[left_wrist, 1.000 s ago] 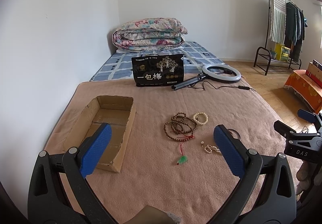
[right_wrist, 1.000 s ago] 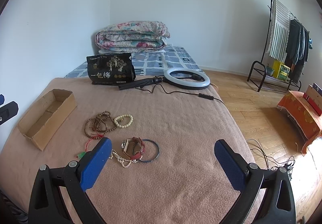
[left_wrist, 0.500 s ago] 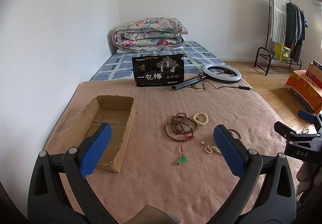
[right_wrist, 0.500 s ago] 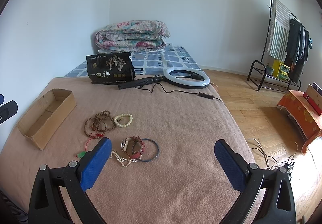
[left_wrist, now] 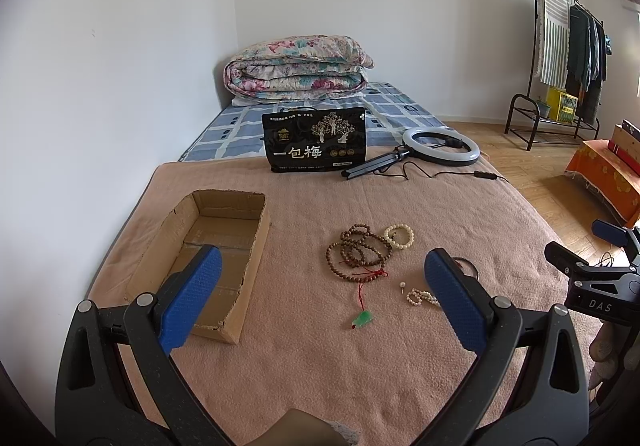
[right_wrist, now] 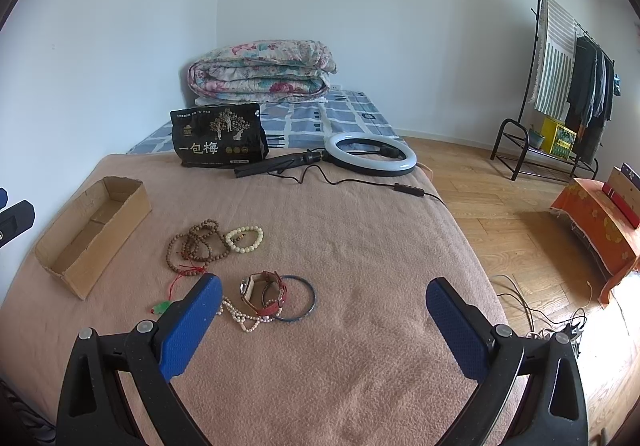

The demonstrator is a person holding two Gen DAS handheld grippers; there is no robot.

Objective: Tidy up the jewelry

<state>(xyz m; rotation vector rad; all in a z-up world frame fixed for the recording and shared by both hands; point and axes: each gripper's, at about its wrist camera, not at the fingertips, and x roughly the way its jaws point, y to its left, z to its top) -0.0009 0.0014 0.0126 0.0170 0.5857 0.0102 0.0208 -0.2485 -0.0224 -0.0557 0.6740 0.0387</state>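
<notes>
on bed blanket [right_wrist: 360, 246], jewelry lying loose: wooden beads [right_wrist: 198, 246], cream bracelet [right_wrist: 245, 239], watch [right_wrist: 262, 292], bangle [right_wrist: 298, 298], pearl strand [right_wrist: 240, 316]. cardboard box [left_wrist: 212, 246] sitting empty at 10 o'clock of the pile. left claw [left_wrist: 320, 298] and right claw [right_wrist: 322, 326] both hovering wide apart, gripping nothing. sorting seemingly not yet beginning; next move calling for descending on one piece, pinching, carrying toward box.

A black snack bag [left_wrist: 315, 145] stands beside a ring light [left_wrist: 440, 146].

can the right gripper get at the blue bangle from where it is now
Probably yes. The right gripper is open and empty, and the blue bangle lies on the blanket just ahead of it; only the red-strapped watch overlaps its left edge.
</notes>
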